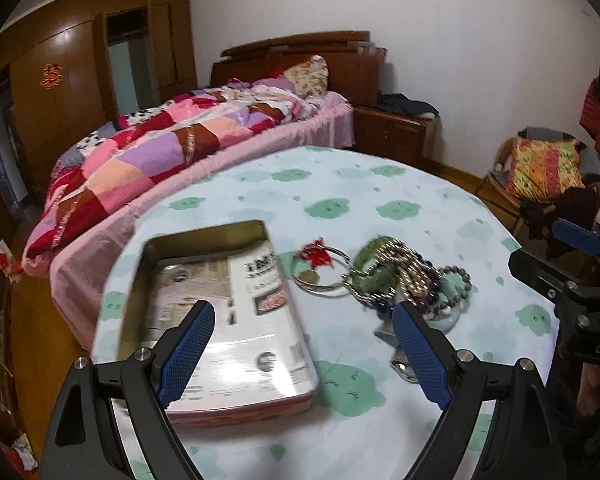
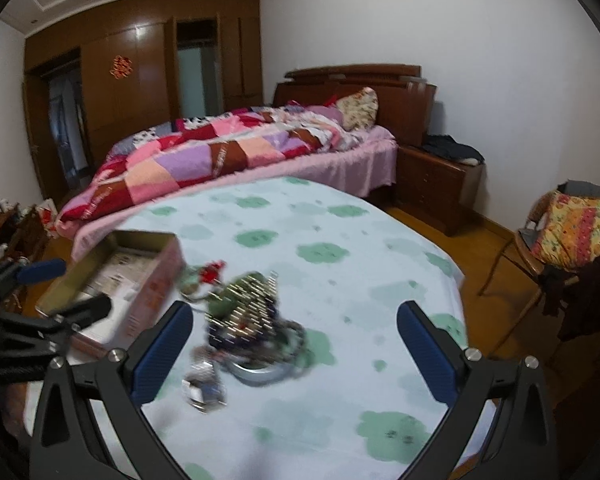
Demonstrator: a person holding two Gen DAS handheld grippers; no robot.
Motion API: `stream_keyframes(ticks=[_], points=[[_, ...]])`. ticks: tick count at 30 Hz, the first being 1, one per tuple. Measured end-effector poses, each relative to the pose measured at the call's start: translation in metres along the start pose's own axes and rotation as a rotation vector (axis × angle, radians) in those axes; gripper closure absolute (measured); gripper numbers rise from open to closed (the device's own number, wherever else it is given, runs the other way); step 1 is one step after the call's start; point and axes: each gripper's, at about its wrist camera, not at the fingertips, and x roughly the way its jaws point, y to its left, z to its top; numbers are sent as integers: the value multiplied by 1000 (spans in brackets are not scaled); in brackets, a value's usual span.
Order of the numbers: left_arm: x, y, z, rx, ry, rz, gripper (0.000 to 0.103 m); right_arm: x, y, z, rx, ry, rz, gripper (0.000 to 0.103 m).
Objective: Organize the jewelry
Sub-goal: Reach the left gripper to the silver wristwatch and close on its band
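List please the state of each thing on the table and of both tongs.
Tin: open, no lid on it, printed paper inside, no jewelry seen in it.
Jewelry pile: tangled heap on the tablecloth, beside the tin, outside it.
Bangle: lying flat, red tassel on it, at the pile's edge.
Left tongs: open, empty, above the tin.
Right tongs: open, empty, over the pile.
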Motion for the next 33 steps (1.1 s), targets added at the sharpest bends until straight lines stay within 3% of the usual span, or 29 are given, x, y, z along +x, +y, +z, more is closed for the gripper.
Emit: stream_keyframes(ticks=[13,15,19,24,29,33], points=[[33,-53,-5,132,87,-119,13,20,-40,-21,58,76,-52,0],[41,-62,-7,158,111,-136,21,21,-42,-21,70,76,-55,0],[56,-73,-14,192,177,-177,28,21,-47,-21,87,70,-55,0],[71,-67,-19,144,242,-222,61,22,-47,-22,90,76,-44,0],[59,-64,-22,136,216,-292,92,24,-45,-24,84,82,-40,0],[45,-53,-21,109,175,-293,93,26,-47,-26,89,87,-34,0]])
